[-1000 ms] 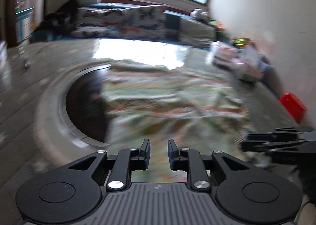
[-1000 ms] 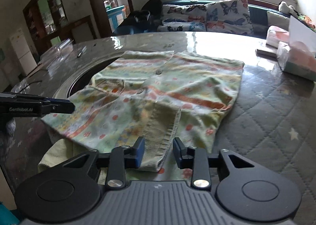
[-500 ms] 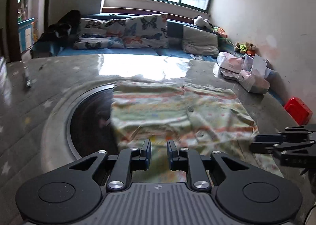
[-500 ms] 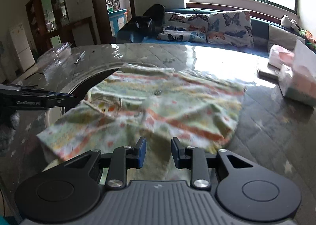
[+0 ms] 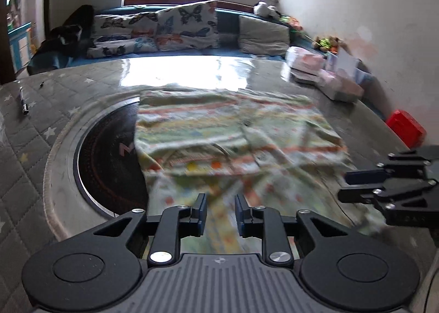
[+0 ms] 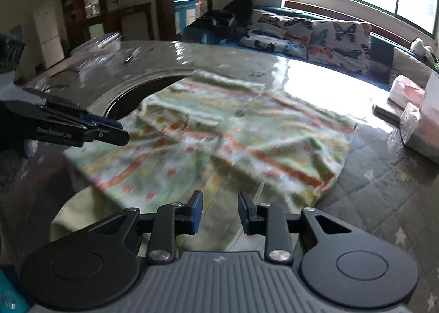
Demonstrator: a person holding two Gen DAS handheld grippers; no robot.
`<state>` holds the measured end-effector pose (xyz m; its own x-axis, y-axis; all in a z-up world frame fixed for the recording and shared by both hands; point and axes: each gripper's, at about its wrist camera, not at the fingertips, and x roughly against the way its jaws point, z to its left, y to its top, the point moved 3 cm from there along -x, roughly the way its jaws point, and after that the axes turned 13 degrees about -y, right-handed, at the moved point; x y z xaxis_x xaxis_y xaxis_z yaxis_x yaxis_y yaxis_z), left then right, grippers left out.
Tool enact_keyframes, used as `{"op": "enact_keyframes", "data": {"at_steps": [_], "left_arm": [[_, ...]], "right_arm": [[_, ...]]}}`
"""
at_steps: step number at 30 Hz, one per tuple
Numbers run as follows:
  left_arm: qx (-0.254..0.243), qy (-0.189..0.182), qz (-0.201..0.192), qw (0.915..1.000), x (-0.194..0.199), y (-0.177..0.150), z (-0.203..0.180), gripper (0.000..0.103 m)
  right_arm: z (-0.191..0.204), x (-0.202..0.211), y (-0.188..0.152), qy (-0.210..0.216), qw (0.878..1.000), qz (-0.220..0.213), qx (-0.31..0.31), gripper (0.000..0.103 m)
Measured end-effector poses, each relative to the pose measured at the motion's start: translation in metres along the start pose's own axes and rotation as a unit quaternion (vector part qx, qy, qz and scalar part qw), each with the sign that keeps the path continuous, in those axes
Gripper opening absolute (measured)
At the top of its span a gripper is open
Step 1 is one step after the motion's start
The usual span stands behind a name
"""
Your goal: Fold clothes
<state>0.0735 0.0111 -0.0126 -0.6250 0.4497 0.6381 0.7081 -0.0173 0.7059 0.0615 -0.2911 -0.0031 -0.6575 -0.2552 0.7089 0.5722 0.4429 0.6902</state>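
A pale green garment (image 5: 233, 137) with orange stripes and small coloured dots lies spread on the round quilted table, partly over the dark centre plate; it also shows in the right wrist view (image 6: 219, 137). My left gripper (image 5: 221, 210) hovers over its near edge, jaws apart and empty. My right gripper (image 6: 219, 210) hovers over the near edge too, jaws apart and empty. Each gripper shows in the other's view, the right one (image 5: 354, 184) at the right side and the left one (image 6: 115, 130) at the left side.
The grey quilted table (image 5: 27, 165) has a dark round centre plate (image 5: 109, 165). Tissue packs and boxes (image 5: 326, 77) stand at the far right, a red box (image 5: 406, 127) beyond the table edge. A pen (image 5: 24, 100) lies far left. A sofa with butterfly cushions (image 5: 181, 27) is behind.
Both grippers have pulled back and risen from the garment's near edge. The right gripper's jaws stand slightly wider. The garment lies flatter than a second ago.
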Motion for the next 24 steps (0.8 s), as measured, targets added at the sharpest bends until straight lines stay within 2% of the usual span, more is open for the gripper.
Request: {"op": "enact_keyframes", "data": {"at_steps": [3,5,8,11,17,20,21,22,24], "left_arm": [[-0.005,-0.006,0.009,0.9999,0.014,-0.013,-0.014,0.028],[-0.003,-0.007,0.016,0.9998,0.022,-0.021,-0.021,0.041],[0.004,-0.005,0.024,0.9997,0.034,-0.031,-0.031,0.046],[0.032,-0.016,0.035,0.9988,0.040,-0.038,-0.037,0.047],[0.082,-0.035,0.064,0.9939,0.036,-0.049,-0.043,0.047],[0.102,-0.048,0.077,0.9907,0.032,-0.054,-0.042,0.043],[0.106,-0.052,0.080,0.9897,0.031,-0.056,-0.042,0.038],[0.109,-0.059,0.082,0.9889,0.031,-0.056,-0.043,0.027],[0.115,-0.071,0.083,0.9874,0.031,-0.055,-0.043,0.020]], "right_arm": [[0.006,0.001,-0.012,-0.004,1.000,0.009,0.018,0.028],[0.006,0.007,-0.014,-0.006,1.000,0.004,0.020,0.028],[0.005,0.017,-0.014,-0.008,1.000,-0.006,0.025,0.029],[0.004,0.026,-0.015,-0.013,0.999,-0.013,0.036,0.034],[0.009,0.040,-0.025,-0.020,0.997,-0.017,0.067,0.035],[0.013,0.048,-0.031,-0.023,0.996,-0.024,0.085,0.041],[0.014,0.050,-0.033,-0.022,0.995,-0.025,0.089,0.046],[0.016,0.052,-0.035,-0.021,0.995,-0.026,0.097,0.047],[0.020,0.055,-0.041,-0.017,0.993,-0.027,0.117,0.051]]}}
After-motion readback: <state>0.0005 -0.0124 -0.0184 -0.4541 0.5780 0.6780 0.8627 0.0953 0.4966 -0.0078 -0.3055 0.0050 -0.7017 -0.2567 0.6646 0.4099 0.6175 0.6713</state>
